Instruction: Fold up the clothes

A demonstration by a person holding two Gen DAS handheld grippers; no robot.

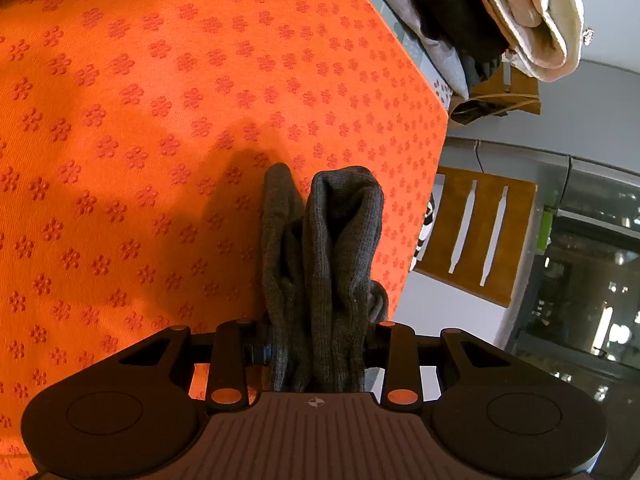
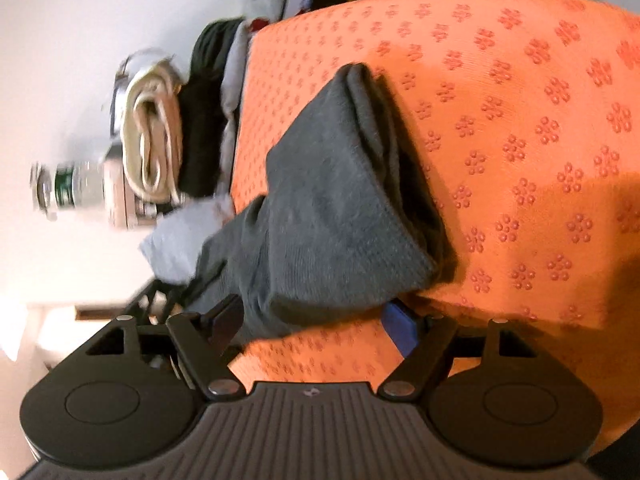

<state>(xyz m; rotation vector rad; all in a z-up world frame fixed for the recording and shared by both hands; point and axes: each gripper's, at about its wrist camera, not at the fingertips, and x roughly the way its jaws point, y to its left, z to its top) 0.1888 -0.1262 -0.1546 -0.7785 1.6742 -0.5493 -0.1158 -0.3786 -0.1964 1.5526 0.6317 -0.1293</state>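
My left gripper [image 1: 316,344] pinches the bunched grey garment [image 1: 320,264] above the orange mat [image 1: 120,120], my right gripper [image 2: 316,320] stands wide beside it, so folding looks partway, flattening and stacking remaining.

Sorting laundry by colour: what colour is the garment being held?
Dark grey, ribbed knit garment; it shows best in the left wrist view.
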